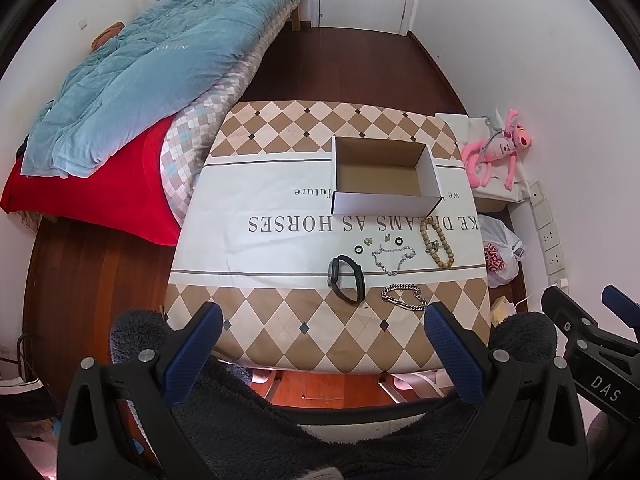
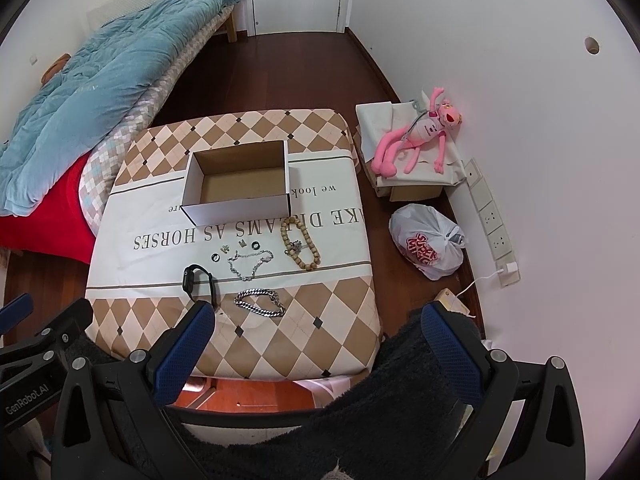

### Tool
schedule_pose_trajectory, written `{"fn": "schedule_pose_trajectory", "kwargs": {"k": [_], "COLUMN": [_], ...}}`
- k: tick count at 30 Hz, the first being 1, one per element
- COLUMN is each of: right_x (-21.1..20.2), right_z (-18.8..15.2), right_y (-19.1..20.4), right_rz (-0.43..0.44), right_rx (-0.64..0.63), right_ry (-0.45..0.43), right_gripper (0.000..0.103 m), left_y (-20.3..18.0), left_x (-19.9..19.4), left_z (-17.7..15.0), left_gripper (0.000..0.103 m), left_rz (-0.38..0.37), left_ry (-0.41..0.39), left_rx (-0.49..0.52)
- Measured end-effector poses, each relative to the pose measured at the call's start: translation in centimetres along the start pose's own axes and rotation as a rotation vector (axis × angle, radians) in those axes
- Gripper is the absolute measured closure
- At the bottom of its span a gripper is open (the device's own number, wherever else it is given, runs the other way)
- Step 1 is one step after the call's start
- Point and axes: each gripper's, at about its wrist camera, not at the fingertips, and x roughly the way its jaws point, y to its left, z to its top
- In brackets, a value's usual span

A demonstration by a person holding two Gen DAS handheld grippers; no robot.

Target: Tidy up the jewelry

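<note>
Wall hole (image 2: 592, 45) shows only rightward; each hand-held gripper (image 1: 322, 322) (image 2: 318, 320) gapes empty.

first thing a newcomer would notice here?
Probably the open cardboard box, empty, standing on the checkered tablecloth toward its far side. Just in front of it lies the jewelry: a wooden bead strand, a thin silver chain, a black smart band and a chunky silver bracelet nearest the camera. Off the table, a pink plush toy against the right wall catches the eye.
</note>
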Motion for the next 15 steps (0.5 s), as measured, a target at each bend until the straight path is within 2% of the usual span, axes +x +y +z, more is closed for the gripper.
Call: {"fn": "schedule_pose_trajectory", "kwargs": {"k": [15], "right_x": [-0.27], "right_z": [0.22], "right_y": [0.09], "right_rz": [0.004], "right_rx": [0.002], "right_ry": [-0.005], "right_gripper": [0.0], "left_y": [-0.02], "left_x": [-0.3], "left_z": [0.26], "left_gripper": [0.0], "left_rz": [-0.003], "left_ry": [-0.003], "left_rx": [-0.004]}}
